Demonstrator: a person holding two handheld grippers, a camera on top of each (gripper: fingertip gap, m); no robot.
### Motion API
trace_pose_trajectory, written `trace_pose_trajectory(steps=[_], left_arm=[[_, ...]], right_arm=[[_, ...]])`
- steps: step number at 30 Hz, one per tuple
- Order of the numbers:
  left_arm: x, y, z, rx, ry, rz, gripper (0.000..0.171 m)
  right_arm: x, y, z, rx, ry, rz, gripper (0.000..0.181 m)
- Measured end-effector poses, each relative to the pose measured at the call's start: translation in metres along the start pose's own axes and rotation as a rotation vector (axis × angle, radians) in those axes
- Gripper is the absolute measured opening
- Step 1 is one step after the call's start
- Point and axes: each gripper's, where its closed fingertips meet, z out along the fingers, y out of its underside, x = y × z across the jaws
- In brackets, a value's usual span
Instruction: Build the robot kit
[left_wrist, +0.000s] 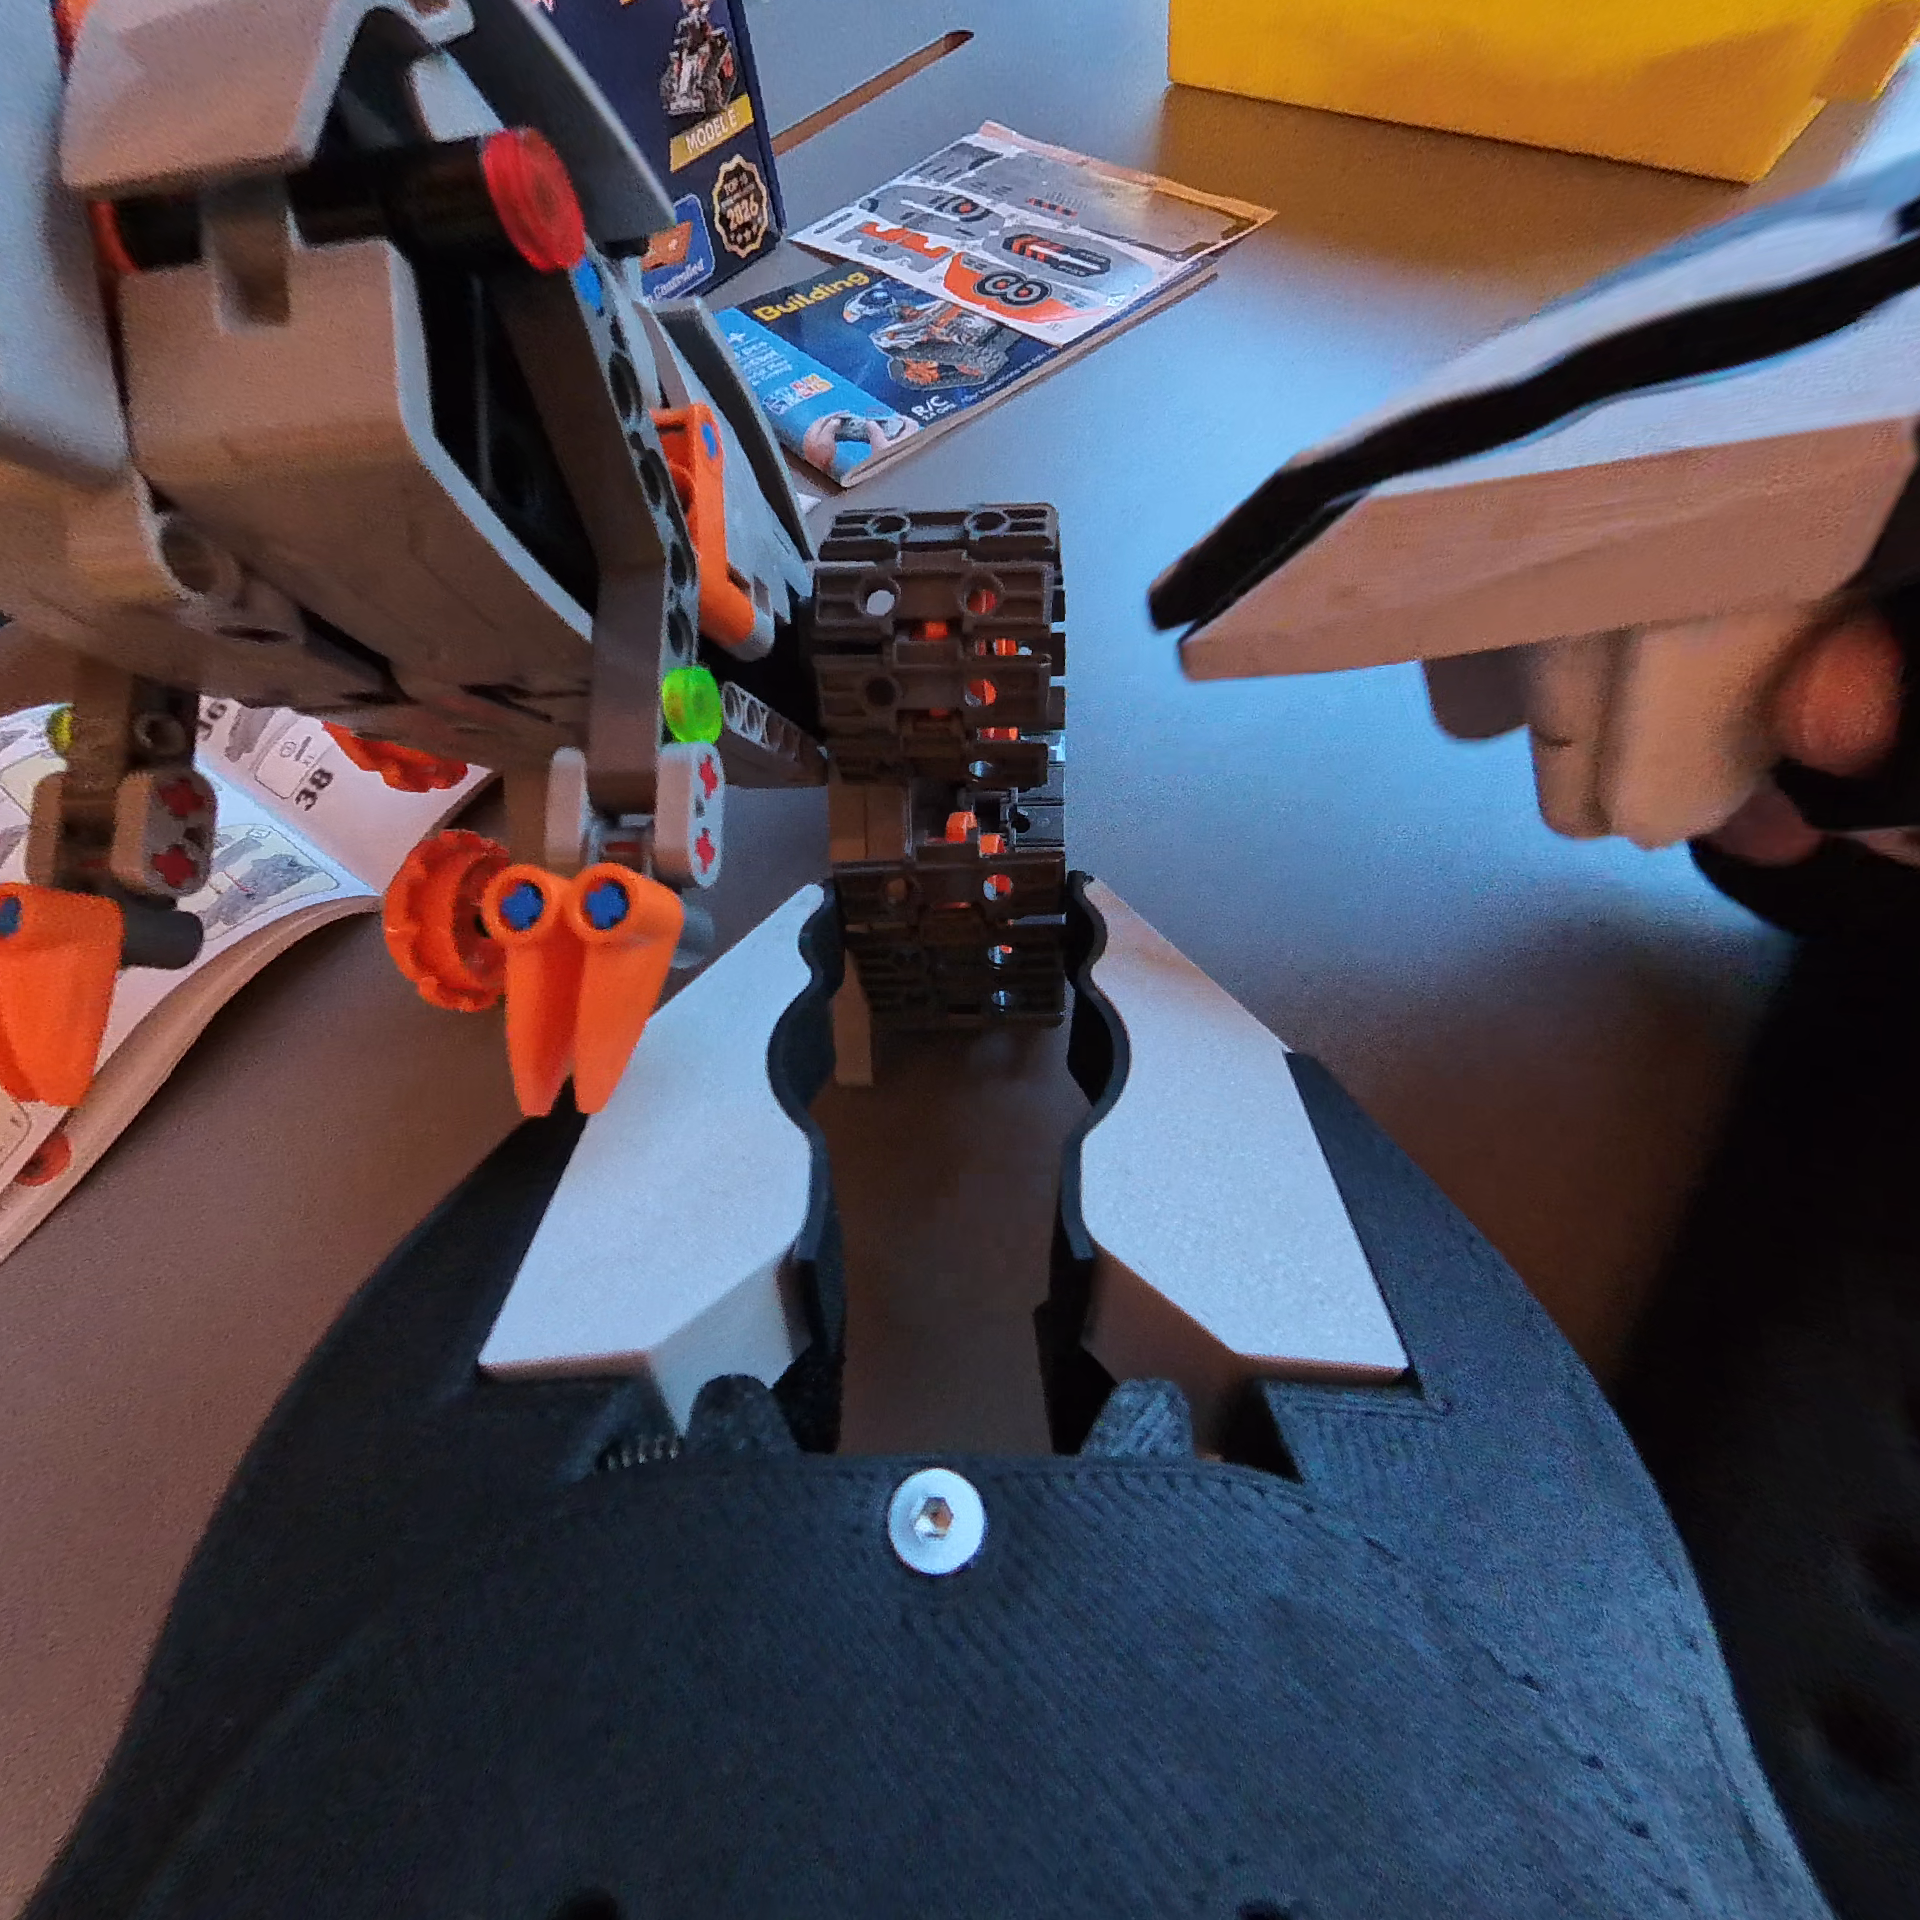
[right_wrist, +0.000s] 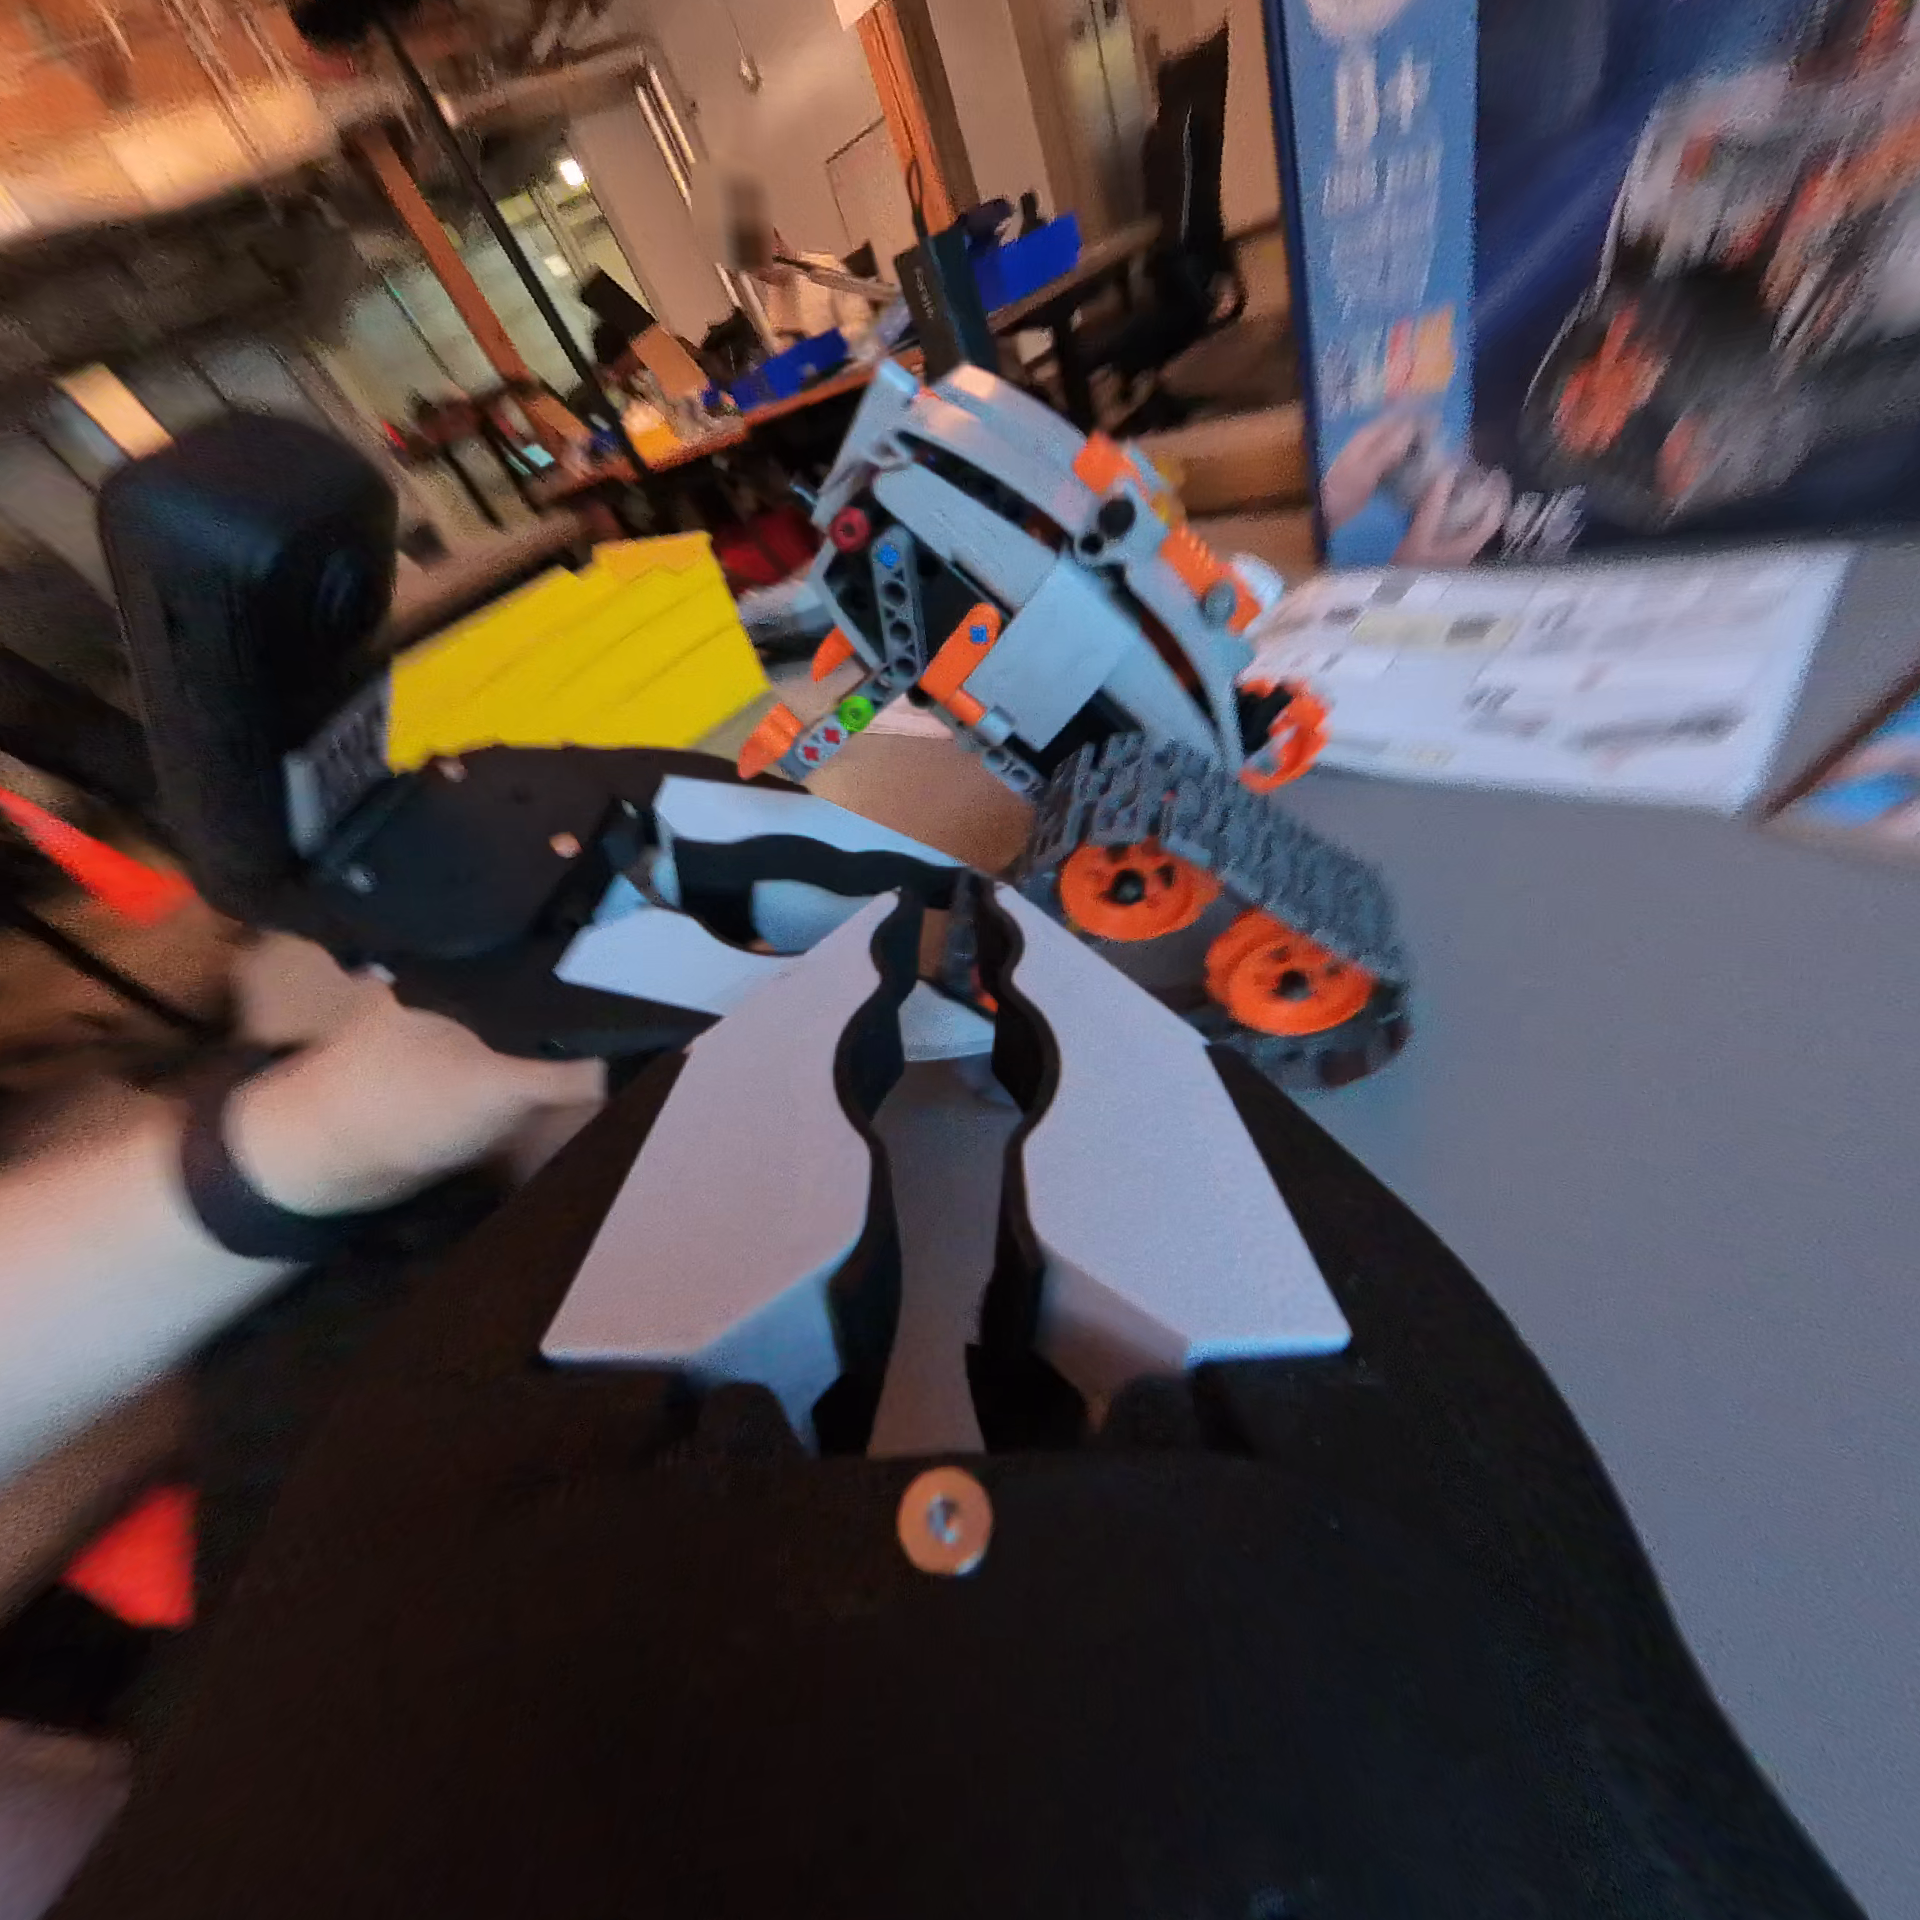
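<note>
1. Two grippers meet at one brick-built tracked vehicle (right_wrist: 1049, 665) on a grey table (left_wrist: 1351, 831). The left gripper (left_wrist: 948, 935) has its fingers clamped on the dark tread belt (left_wrist: 940, 758), gripping only the belt's near end.
2. The vehicle's grey and orange body is tilted, nose up, to the left of that belt, its far track on orange wheels (right_wrist: 1138, 891). Such a narrow hold on a linked belt looks likely to slip or pop links apart.
3. The right gripper (right_wrist: 951, 935) has its fingers nearly together, a thin gap left, holding nothing I can make out. It hangs just beside the left gripper; a bump could jar the model.
4. An open instruction booklet (left_wrist: 260, 862) lies under the orange claws (left_wrist: 582, 987), so loosened parts could drop there.
</note>
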Motion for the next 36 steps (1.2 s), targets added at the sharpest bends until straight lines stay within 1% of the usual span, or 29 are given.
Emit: trace_pose_trajectory(steps=[1,2,3,5,7,9,10,11,12,13,14,15,17,19,22,25,32,36], left_arm=[[0.0,0.0,0.0,0.002,0.002,-0.002,0.041],[0.0,0.0,0.0,0.002,0.002,-0.002,0.041],[0.0,0.0,0.0,0.001,0.002,-0.001,0.041],[0.0,0.0,0.0,0.001,-0.001,0.004,0.041],[0.0,0.0,0.0,0.002,-0.004,0.011,0.041],[0.0,0.0,0.0,0.004,-0.005,0.014,0.041],[0.0,0.0,0.0,0.005,-0.005,0.014,0.041],[0.0,0.0,0.0,0.006,-0.004,0.014,0.041],[0.0,0.0,-0.001,0.006,-0.003,0.013,0.041],[0.0,0.0,-0.001,0.006,-0.002,0.012,0.041],[0.0,0.0,-0.001,0.007,-0.001,0.012,0.041],[0.0,0.0,-0.001,0.008,-0.001,0.013,0.041],[0.0,0.0,-0.001,0.009,0.0,0.013,0.041],[0.0,0.0,-0.001,0.009,0.001,0.012,0.041],[0.0,0.0,-0.001,0.008,0.001,0.013,0.041],[0.0,0.001,-0.001,0.008,-0.001,0.017,0.041],[0.001,0.0,-0.001,0.008,-0.001,0.019,0.041],[0.001,0.0,-0.001,0.007,-0.006,0.025,0.041]], right_arm=[[0.002,-0.002,-0.004,-0.006,0.041,-0.13,0.008],[0.001,-0.002,-0.006,-0.02,0.07,-0.219,0.006],[0.0,-0.002,-0.008,-0.035,0.085,-0.259,0.0],[-0.017,-0.005,-0.008,-0.016,0.011,-0.275,0.0],[-0.023,-0.006,-0.006,-0.011,-0.025,-0.304,0.0],[-0.02,-0.011,-0.006,0.019,0.001,-0.364,0.003],[-0.019,-0.012,-0.006,0.034,0.009,-0.381,0.01],[-0.019,-0.006,-0.004,0.006,-0.009,-0.387,0.011],[-0.019,0.004,-0.002,-0.039,-0.044,-0.369,0.019],[-0.015,0.009,0.0,-0.065,-0.047,-0.323,0.018],[-0.007,0.012,0.002,-0.095,-0.006,-0.286,0.009],[0.0,0.013,0.002,-0.11,0.034,-0.288,0.0],[0.012,0.008,0.0,-0.103,0.133,-0.33,0.0],[0.015,0.008,0.003,-0.125,0.179,-0.379,0.0],[0.014,0.017,0.011,-0.173,0.192,-0.411,0.022],[0.02,0.024,0.018,-0.218,0.231,-0.398,0.028],[0.021,0.029,0.026,-0.257,0.268,-0.438,0.018],[0.019,0.025,0.027,-0.239,0.26,-0.405,0.011]])
